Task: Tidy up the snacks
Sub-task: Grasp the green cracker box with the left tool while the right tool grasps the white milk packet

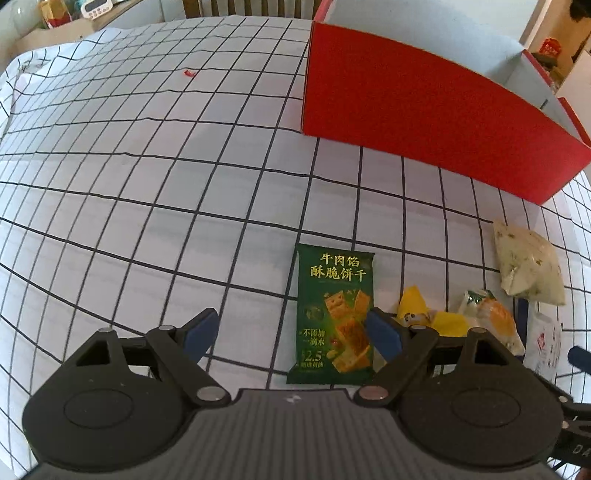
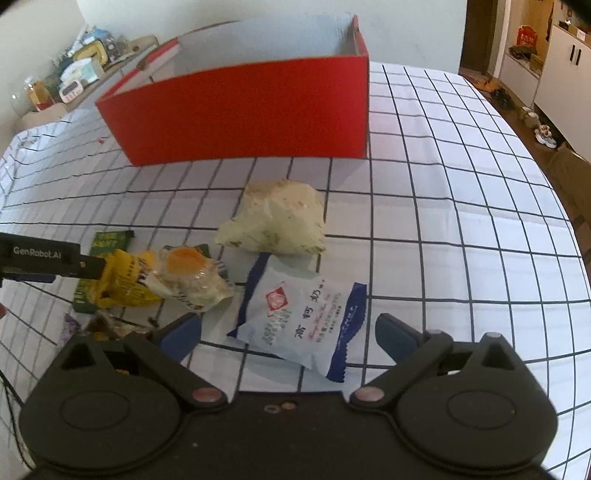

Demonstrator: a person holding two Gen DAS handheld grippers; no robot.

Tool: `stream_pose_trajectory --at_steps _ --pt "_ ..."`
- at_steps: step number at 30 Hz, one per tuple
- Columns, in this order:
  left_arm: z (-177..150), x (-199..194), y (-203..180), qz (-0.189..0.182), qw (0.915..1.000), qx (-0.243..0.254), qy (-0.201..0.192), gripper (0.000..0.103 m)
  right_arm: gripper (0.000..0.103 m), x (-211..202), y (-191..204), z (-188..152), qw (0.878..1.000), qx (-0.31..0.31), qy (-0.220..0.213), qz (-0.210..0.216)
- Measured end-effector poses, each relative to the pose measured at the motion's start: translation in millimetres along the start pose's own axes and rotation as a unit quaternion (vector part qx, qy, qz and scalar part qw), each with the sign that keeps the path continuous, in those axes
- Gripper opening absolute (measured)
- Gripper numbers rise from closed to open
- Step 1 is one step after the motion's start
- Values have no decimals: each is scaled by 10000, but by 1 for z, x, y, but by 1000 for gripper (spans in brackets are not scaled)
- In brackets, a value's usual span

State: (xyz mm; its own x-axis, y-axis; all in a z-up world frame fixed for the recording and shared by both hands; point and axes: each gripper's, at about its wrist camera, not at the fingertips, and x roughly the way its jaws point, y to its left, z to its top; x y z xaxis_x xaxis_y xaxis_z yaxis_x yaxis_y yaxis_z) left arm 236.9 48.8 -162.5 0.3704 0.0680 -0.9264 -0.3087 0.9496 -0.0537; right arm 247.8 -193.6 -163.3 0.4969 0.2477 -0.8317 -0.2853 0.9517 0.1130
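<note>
The left claw is hanging released over the green biscuit packet, and the right claw, also released, is straddling the white-blue packet. Both snacks are lying flat on the tabletop, near the red box, probably their destination.

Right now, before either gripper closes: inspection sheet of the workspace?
Surface: table under a white grid cloth, wrinkled.
Job's things: red box, open top, contents hidden; green pack, yellow pack, clear pack, pale bag and white-blue pack lie loose in front of it.
Clutter: red scrap on the cloth.
Grippers: left gripper open, green pack partly between its fingers; right gripper open over the white-blue pack.
Cables: dark cable at the right view's left edge.
Surroundings: shelf with a timer; white cabinet.
</note>
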Motion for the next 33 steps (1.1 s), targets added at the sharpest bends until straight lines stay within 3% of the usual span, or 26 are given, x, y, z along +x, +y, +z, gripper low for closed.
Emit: stream_pose_trajectory --at_steps 6,12,15,18,20,23,29,33 --pt "2 3 -8 -127 9999 -33 -11 87 100 9 -1 2 9999 64 97 -53" --pt "1 6 -13 6 10000 18 -23 86 98 14 3 4 9998 18 145 -141" --pt "0 3 -13 66 10000 12 -73 79 95 13 5 3 9997 7 120 -214" --pt "-2 -1 -15 89 9998 57 -139 62 89 12 6 2 9995 11 83 -312" --pt "-3 -1 -17 187 9996 158 -157 56 80 11 6 2 9993 -31 51 -377" --pt "-3 -4 -18 176 9994 255 -167 43 74 9 7 2 9991 -74 42 -419" --pt "-4 -5 -11 71 9997 169 -131 42 61 3 4 -2 9993 21 54 -374" --pt "-5 -9 -3 17 9999 60 -148 42 60 -4 0 -6 9993 164 78 -327"
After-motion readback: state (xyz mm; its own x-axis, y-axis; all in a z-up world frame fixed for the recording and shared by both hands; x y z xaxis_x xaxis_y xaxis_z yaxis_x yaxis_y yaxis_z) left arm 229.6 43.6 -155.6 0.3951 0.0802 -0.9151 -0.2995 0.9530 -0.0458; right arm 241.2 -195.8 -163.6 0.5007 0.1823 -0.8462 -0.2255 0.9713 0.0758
